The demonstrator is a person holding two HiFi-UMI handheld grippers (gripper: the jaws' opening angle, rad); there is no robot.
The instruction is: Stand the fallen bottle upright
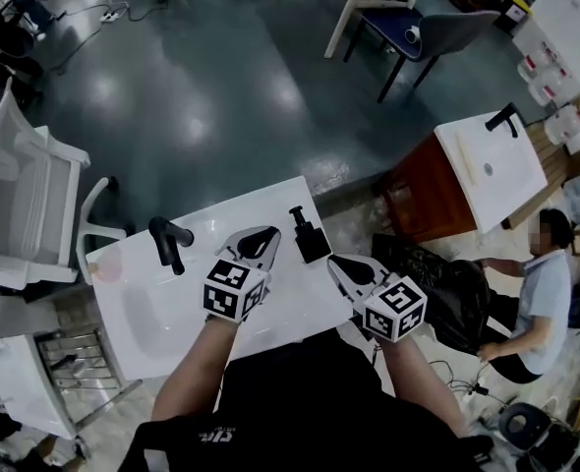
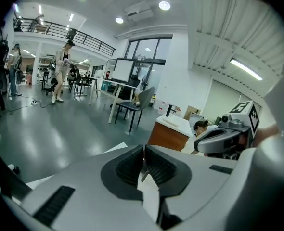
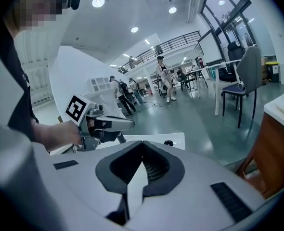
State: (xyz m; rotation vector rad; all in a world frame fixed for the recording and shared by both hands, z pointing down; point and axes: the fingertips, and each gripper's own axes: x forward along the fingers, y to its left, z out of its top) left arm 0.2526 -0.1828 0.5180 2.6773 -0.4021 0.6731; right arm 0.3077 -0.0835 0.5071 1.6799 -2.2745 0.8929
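Head view alone showed the bottle (image 1: 310,236): a dark one with a narrow neck, on the white table (image 1: 172,313) with its neck pointing away from the person. It sat near the far edge, between the two gripper tips and a little beyond them, touching neither. Neither gripper view clearly caught it.

From above, the left gripper (image 1: 261,238) hung over the table just left of the bottle, and the right gripper (image 1: 340,265) over the table's right edge. The left gripper view showed its two jaws pressed together with nothing between them. The right gripper view showed the same: jaws closed tip to tip and empty. Each gripper view also caught the other gripper off to one side.

A black faucet (image 1: 167,239) stood on the table to the left, well apart from the bottle. A white chair (image 1: 25,195) stood past the table's left end. To the right stood a brown cabinet (image 1: 423,190) with a white top, with a seated person (image 1: 541,283) and a black bag (image 1: 447,288) nearer. Nothing lay between the grippers and the bottle.
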